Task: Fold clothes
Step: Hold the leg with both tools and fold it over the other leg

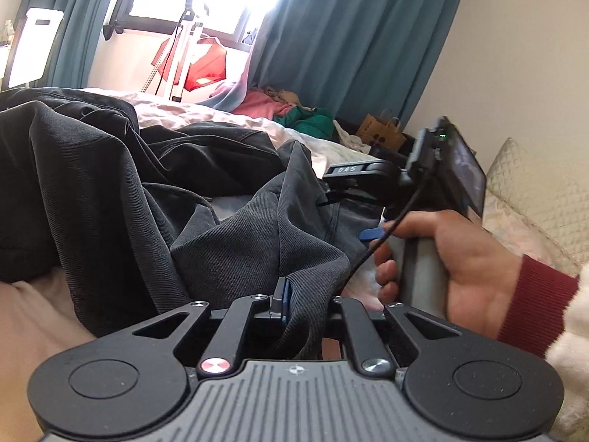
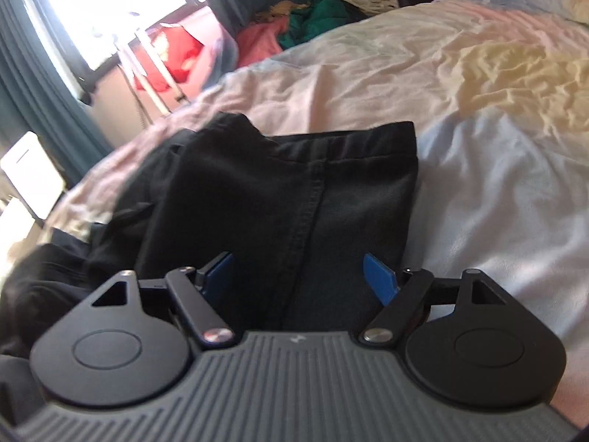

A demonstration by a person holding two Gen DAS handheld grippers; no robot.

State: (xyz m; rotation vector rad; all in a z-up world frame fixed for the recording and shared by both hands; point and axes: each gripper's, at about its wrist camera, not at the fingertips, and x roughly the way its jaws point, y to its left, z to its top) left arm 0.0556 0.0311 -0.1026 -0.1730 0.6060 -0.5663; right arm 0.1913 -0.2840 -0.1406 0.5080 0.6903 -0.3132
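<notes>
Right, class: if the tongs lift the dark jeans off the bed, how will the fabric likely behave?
The dark jeans will probably flop and drape: they already sag in deep folds from the shut left tongs. The thick twill and stitched seam suggest some weight. They likely won't slide much on the rumpled bed.

Dark trousers [image 2: 279,199] run off the left edge, blurred

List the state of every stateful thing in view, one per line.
Left gripper: shut on the dark trousers.
Right gripper: open, over the trouser leg, pads apart from the cloth.
Dark trousers: rumpled, not yet folded, on the bed.
Bedsheet: wrinkled.
Curtains: drawn apart.
</notes>
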